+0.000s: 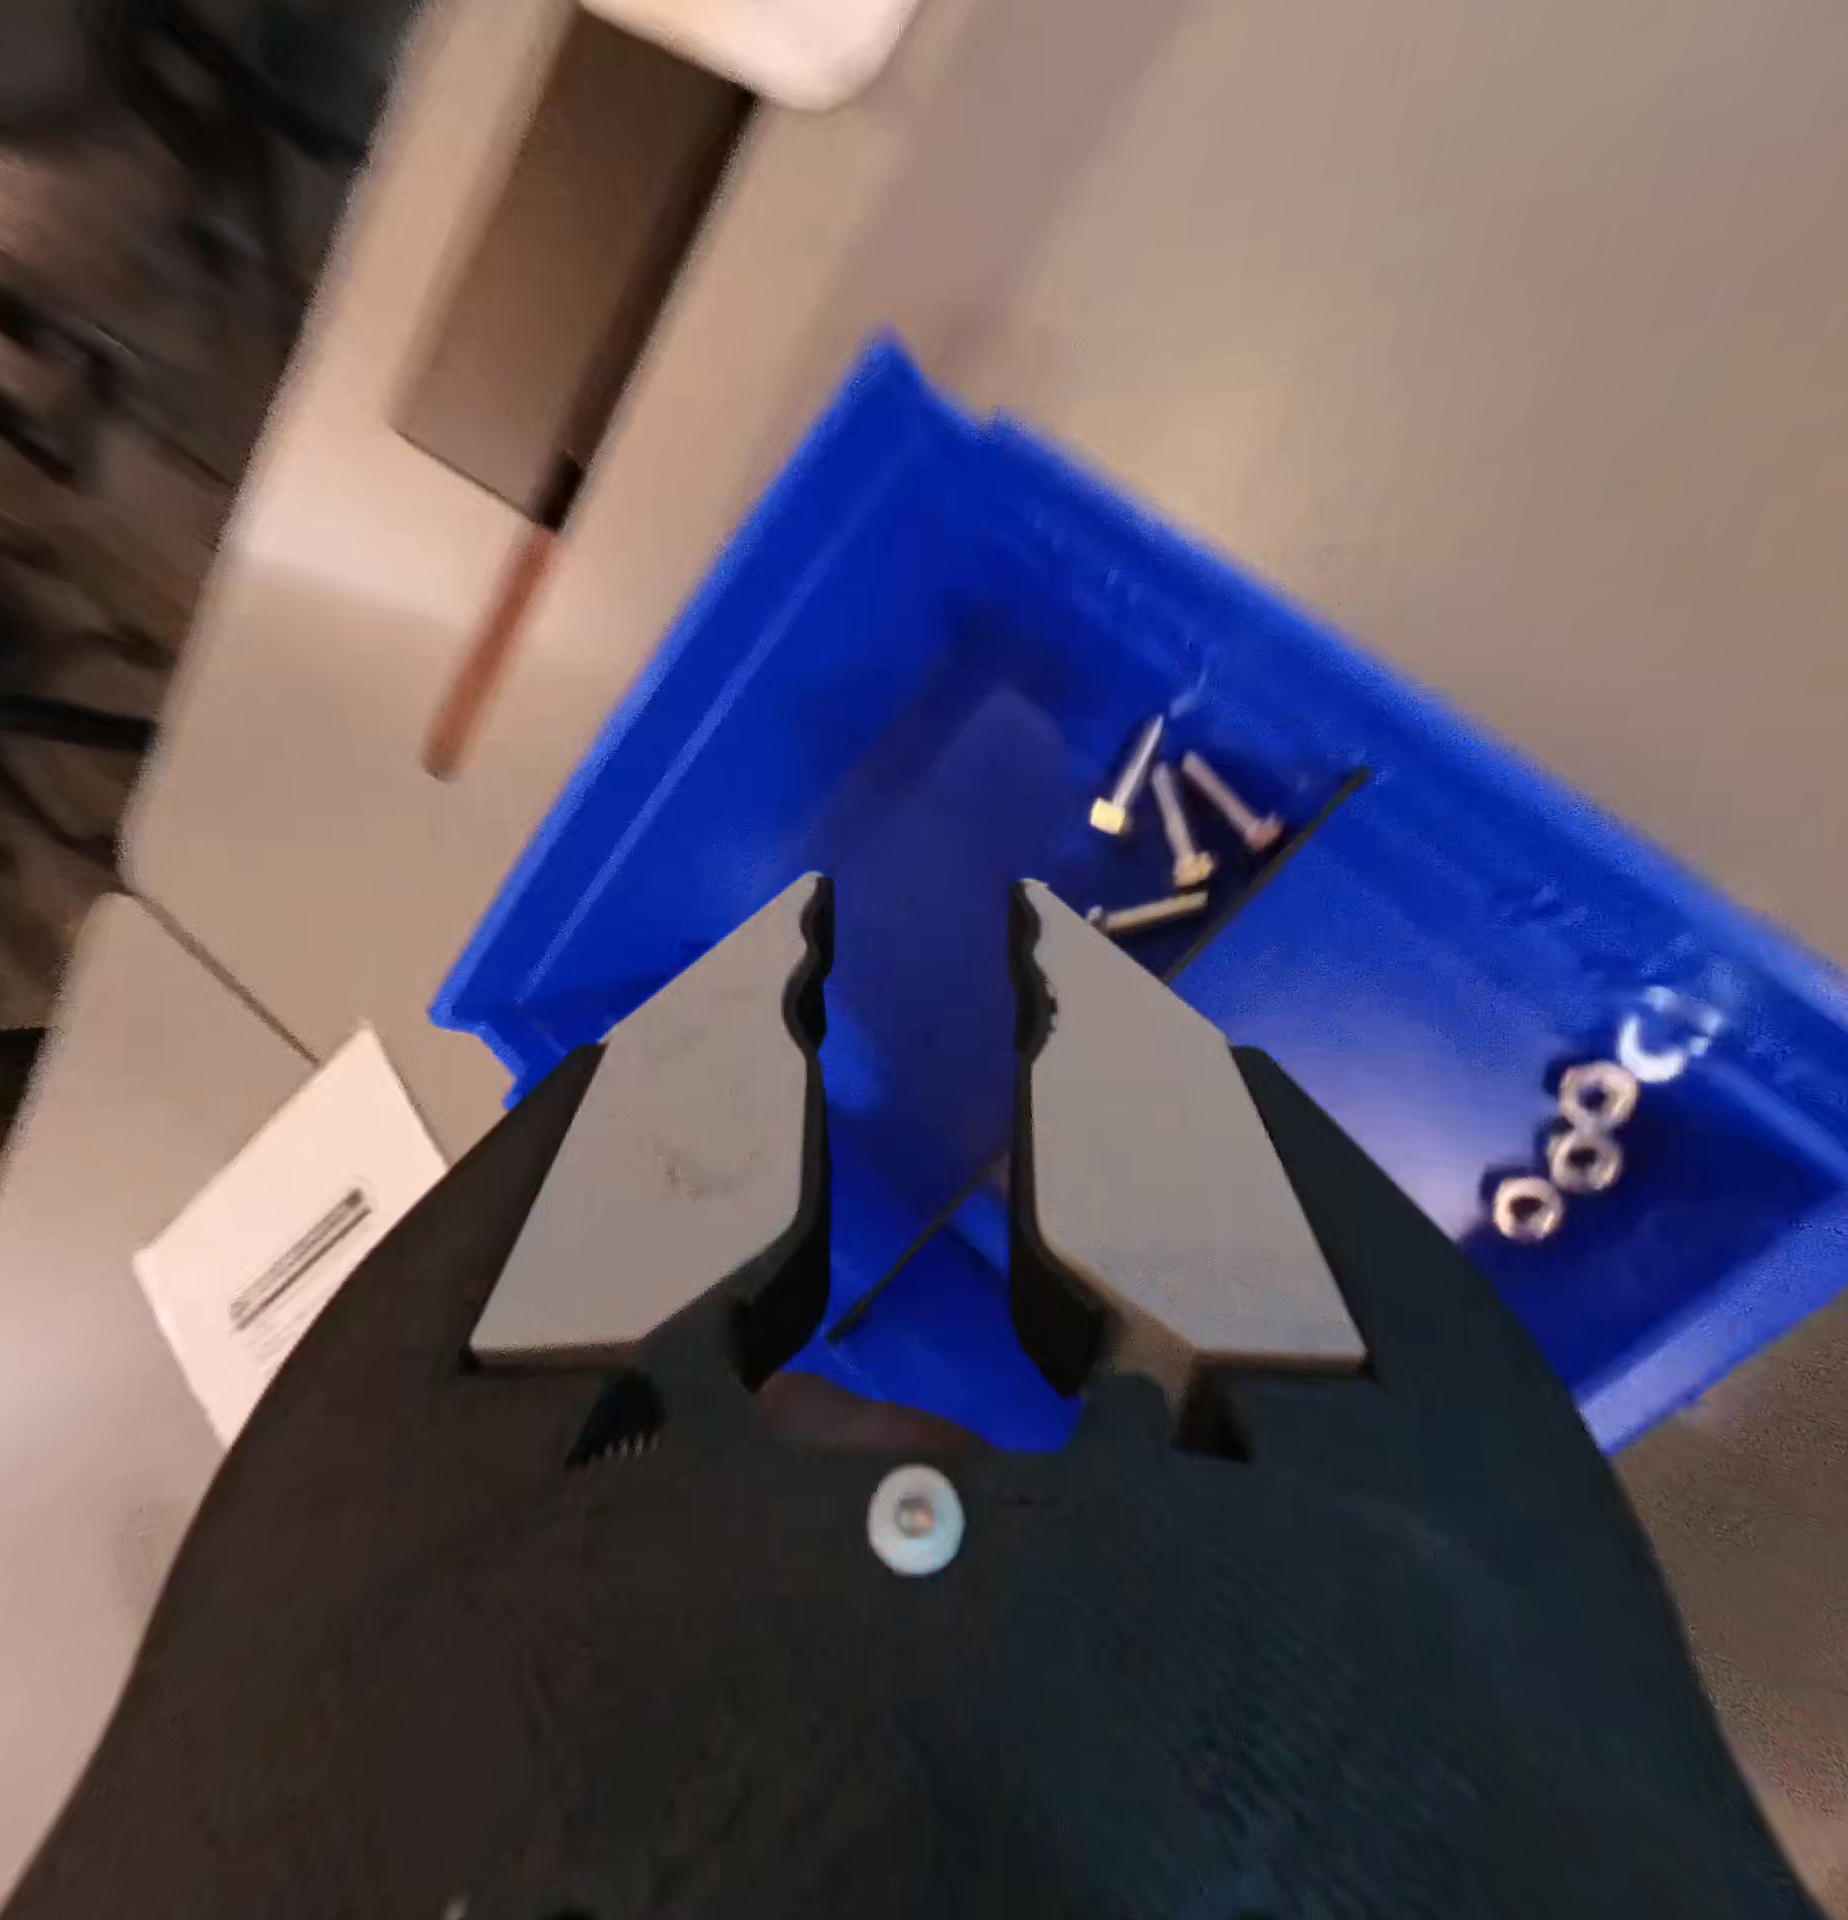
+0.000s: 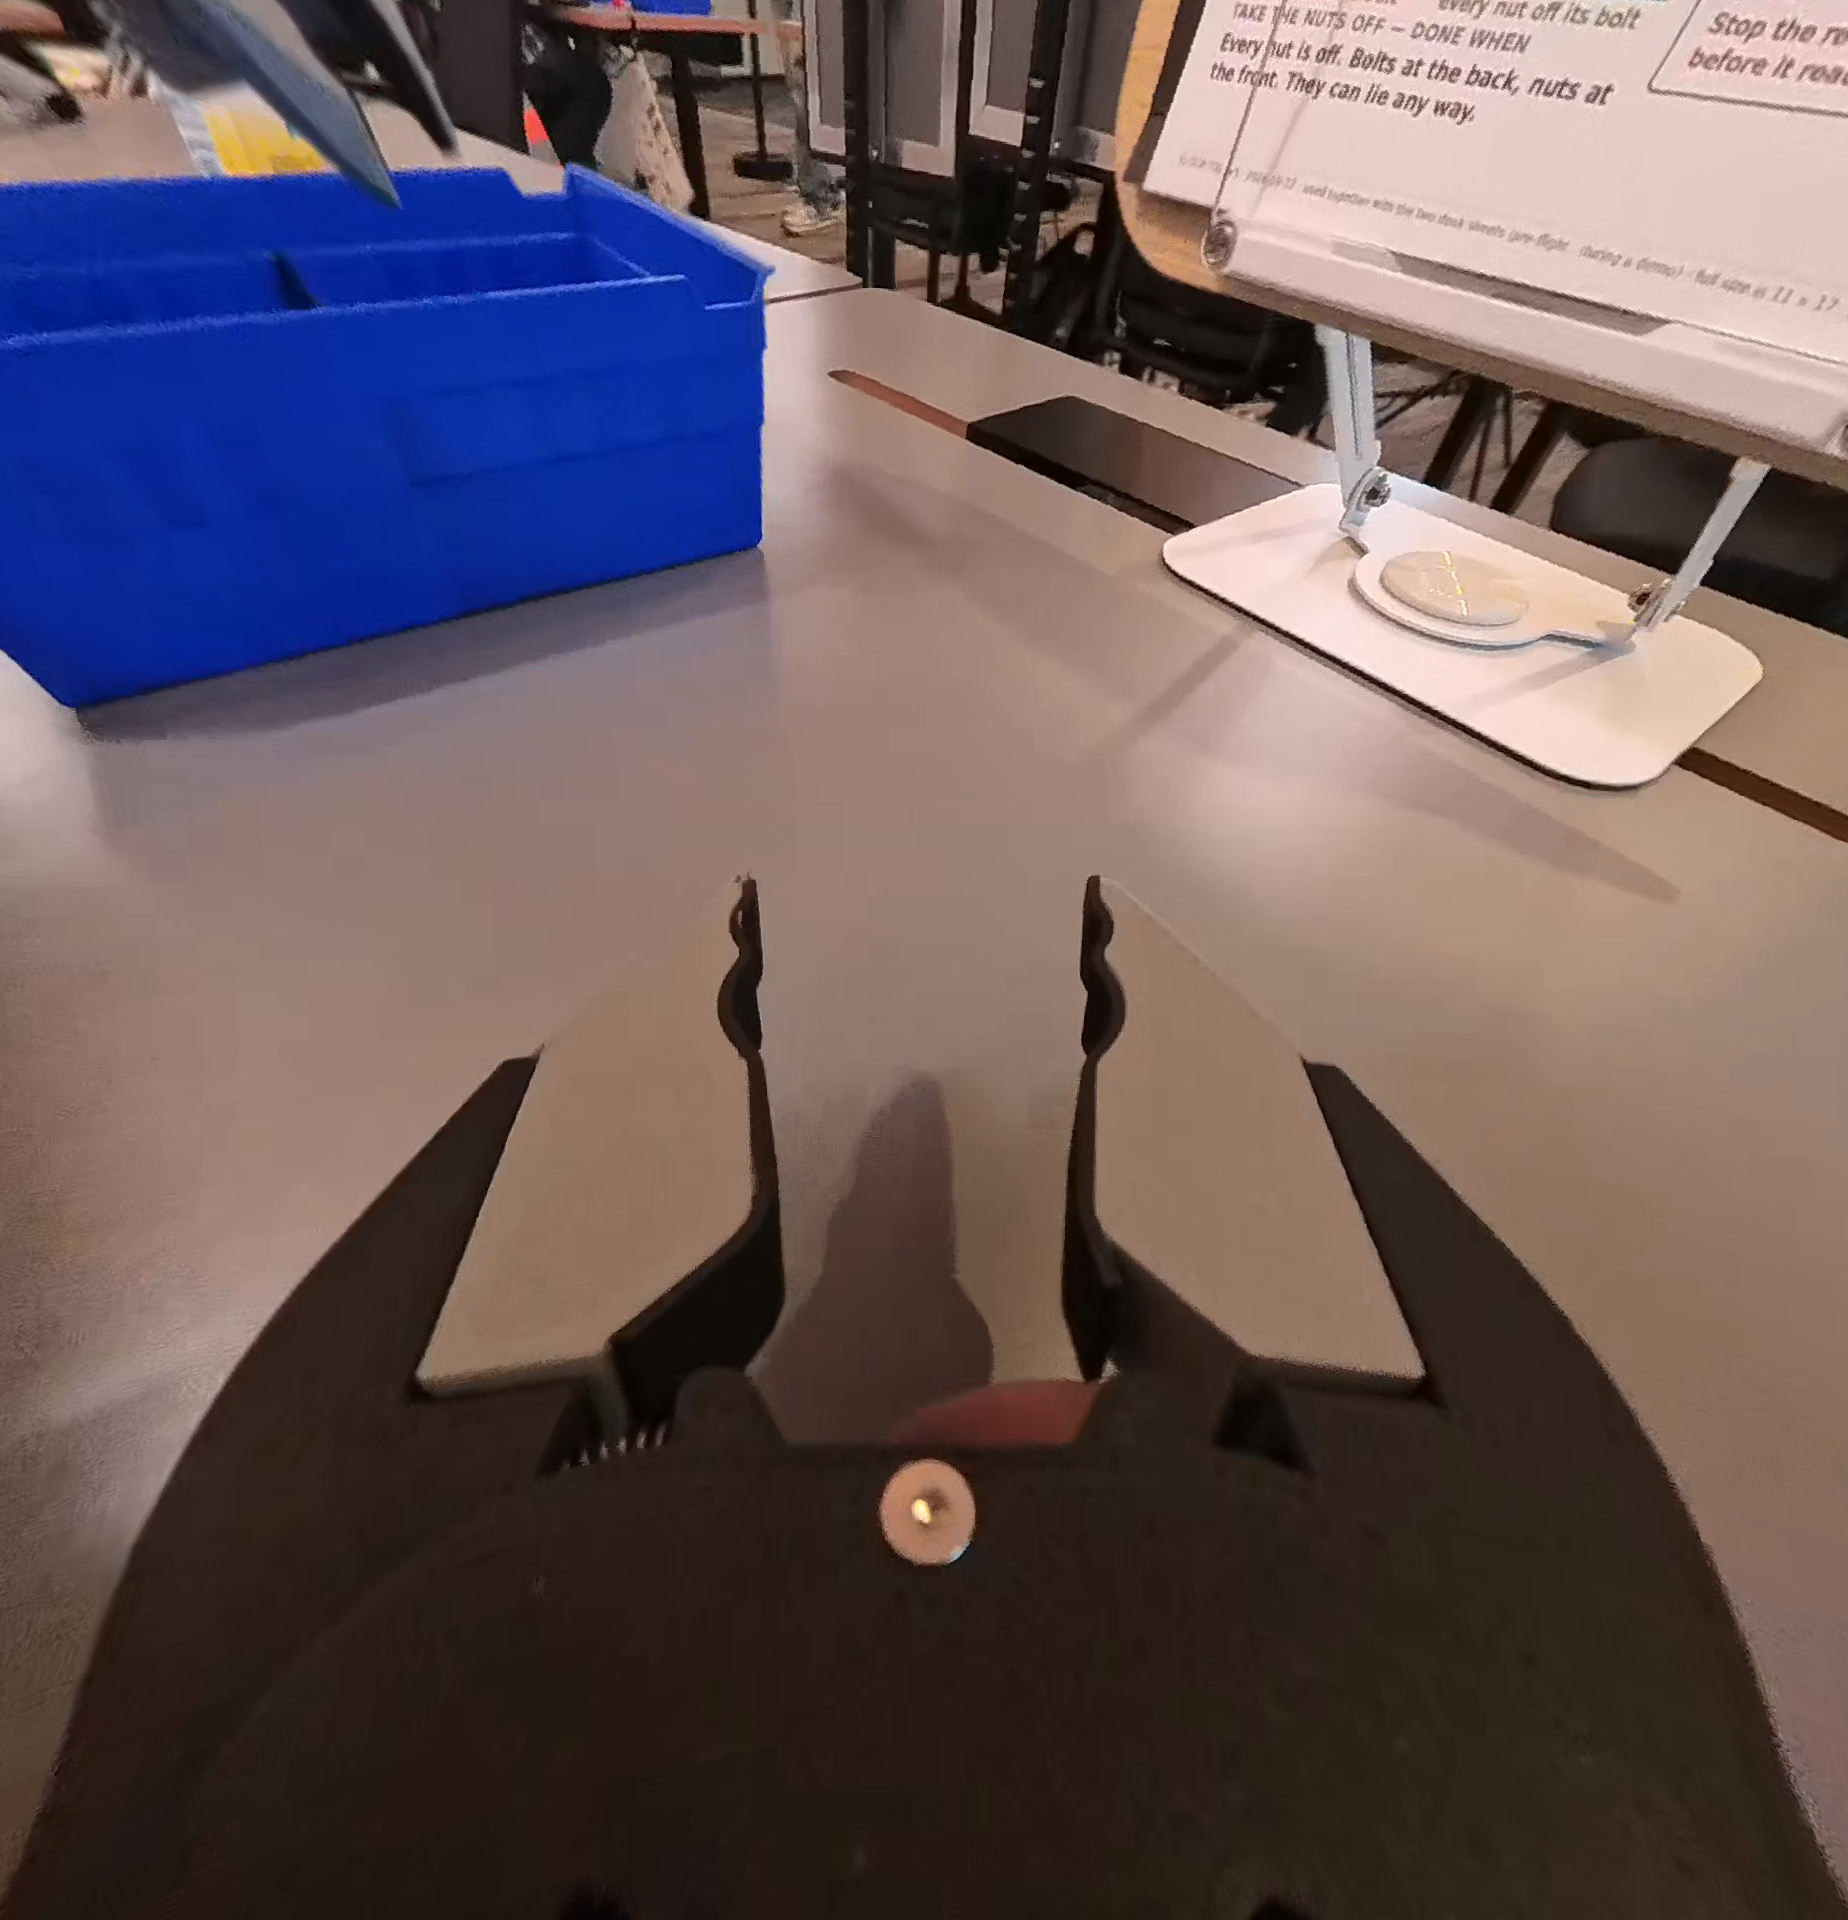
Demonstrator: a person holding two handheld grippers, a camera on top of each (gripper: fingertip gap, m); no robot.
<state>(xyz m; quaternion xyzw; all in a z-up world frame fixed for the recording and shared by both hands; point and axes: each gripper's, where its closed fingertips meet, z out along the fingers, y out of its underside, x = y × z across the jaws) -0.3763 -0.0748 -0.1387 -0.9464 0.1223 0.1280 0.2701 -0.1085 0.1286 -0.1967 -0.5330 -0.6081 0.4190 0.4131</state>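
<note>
A blue plastic bin [image 1: 754, 665] with a black divider [image 1: 1252, 883] sits on the grey table. Several bolts [image 1: 1169, 831] lie in one compartment, several nuts [image 1: 1574, 1143] in the other. My left gripper [image 1: 918, 899] hovers above the bin, open and empty, over the bolt compartment's bare floor. My right gripper [image 2: 920, 894] is open and empty, low over the bare table [image 2: 899, 727], to the right of the bin [image 2: 380, 457]. The tip of the left gripper [image 2: 307, 94] shows above the bin in the right wrist view.
A white stand [image 2: 1471, 634] holding a printed sheet [image 2: 1522, 125] stands at the right rear of the table. A white paper [image 1: 276, 1226] lies left of the bin. A dark slot [image 2: 1107, 447] runs along the table's back edge. Chairs and frames lie beyond. Left tips to right tips: about 35 centimetres.
</note>
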